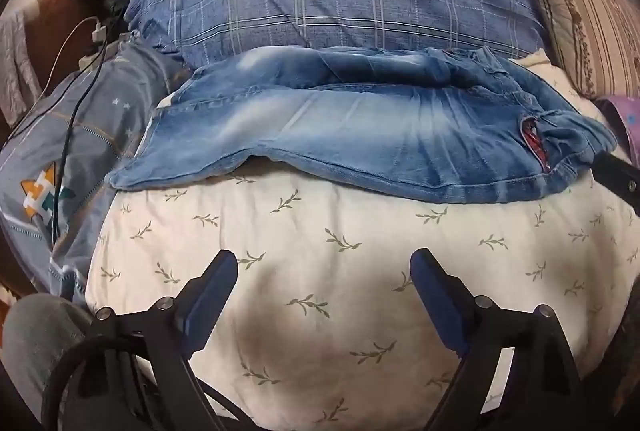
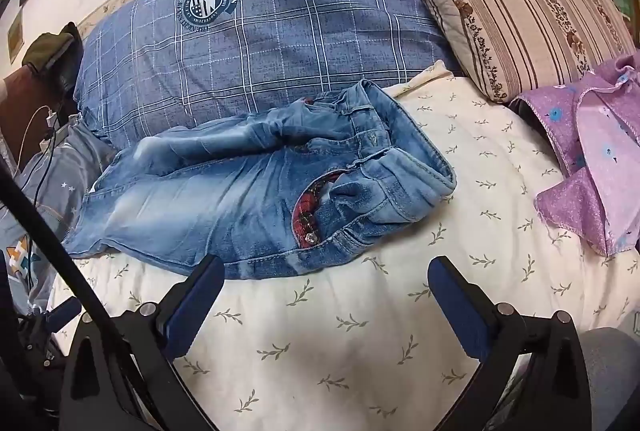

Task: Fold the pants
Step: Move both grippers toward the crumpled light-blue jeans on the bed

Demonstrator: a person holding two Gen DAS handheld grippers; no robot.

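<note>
Denim pants (image 2: 248, 191) lie across a bed's leaf-print sheet (image 2: 360, 331), against a blue checked pillow (image 2: 280, 43), legs apparently laid one over the other, waistband rumpled toward a striped pillow (image 2: 520, 23). The left tool (image 1: 324, 263) and right tool (image 2: 326, 271) hover over bare sheet, jaws spread wide and pinching nothing. At most one lengthwise fold looks made; the crosswise folds are not yet done.

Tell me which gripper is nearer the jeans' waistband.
Right. The right gripper hovers open just short of the jeans near their waistband; the left gripper hangs open farther back over the sheet.
</note>
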